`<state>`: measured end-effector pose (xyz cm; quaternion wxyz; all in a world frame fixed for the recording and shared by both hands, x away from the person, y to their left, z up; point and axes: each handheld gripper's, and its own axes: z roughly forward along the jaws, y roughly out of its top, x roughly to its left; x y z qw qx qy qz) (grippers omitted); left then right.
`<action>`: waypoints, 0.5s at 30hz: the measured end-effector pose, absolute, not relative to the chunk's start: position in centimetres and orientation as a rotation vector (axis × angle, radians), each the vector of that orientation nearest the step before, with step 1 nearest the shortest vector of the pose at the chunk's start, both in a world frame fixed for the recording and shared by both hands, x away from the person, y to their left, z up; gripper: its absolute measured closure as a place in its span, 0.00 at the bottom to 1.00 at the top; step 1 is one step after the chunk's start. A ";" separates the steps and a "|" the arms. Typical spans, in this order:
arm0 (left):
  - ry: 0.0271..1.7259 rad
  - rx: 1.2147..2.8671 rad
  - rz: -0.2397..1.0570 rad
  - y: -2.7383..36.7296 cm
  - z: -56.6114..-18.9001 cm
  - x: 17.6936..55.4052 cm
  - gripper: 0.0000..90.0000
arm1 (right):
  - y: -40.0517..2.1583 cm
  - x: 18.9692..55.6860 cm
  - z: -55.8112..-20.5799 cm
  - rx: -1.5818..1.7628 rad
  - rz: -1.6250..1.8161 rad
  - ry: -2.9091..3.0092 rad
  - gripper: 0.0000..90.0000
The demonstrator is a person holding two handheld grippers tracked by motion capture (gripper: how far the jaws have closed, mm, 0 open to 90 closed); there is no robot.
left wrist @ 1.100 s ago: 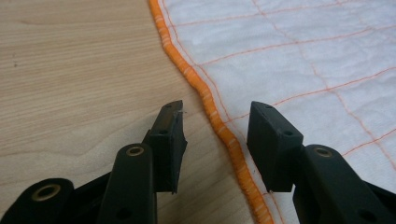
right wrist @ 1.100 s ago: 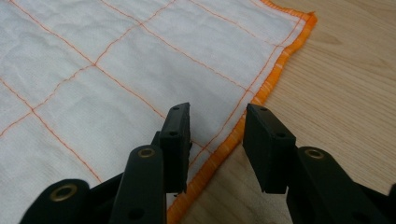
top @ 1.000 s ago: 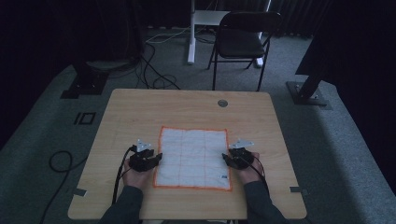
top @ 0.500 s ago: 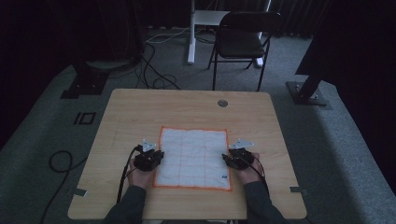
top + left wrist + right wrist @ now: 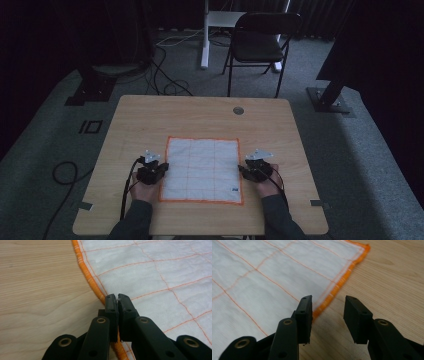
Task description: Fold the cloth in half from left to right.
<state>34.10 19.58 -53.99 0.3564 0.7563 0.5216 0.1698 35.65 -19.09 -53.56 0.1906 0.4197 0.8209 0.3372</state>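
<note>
Cloth (image 5: pixel 202 170) on table (image 5: pixel 200 115), centre-front

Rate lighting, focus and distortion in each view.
High view: dim, dark surroundings, the cloth brightest. Left gripper view: bright, sharp at the tongs, wide-lens bowing of the cloth's orange hem. Right gripper view: evenly lit, tongs slightly soft.

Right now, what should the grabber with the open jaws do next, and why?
Probably close the right gripper on the cloth's orange edge. Its jaws stand open, with that edge lying between them on the table. The left gripper is already shut on the opposite edge, so both sides could then be lifted together.
</note>
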 end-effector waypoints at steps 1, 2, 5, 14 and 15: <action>1.355 1.952 0.446 19.7 -54.0 34.1 0.98 | -19.1 35.7 -53.5 1.178 0.947 2.306 0.65; 1.358 1.958 0.456 19.9 -53.9 34.0 0.98 | -19.1 35.7 -53.5 1.181 0.948 2.306 0.65; 1.369 1.970 0.485 20.4 -53.8 33.9 0.98 | -19.2 35.7 -53.5 1.179 0.946 2.307 0.65; 1.330 1.927 0.455 21.0 -53.1 33.6 0.98 | -19.3 35.7 -53.6 1.183 0.943 2.307 0.65; 1.310 1.922 0.447 20.9 -52.8 33.6 0.98 | -19.3 35.7 -53.6 1.183 0.943 2.307 0.65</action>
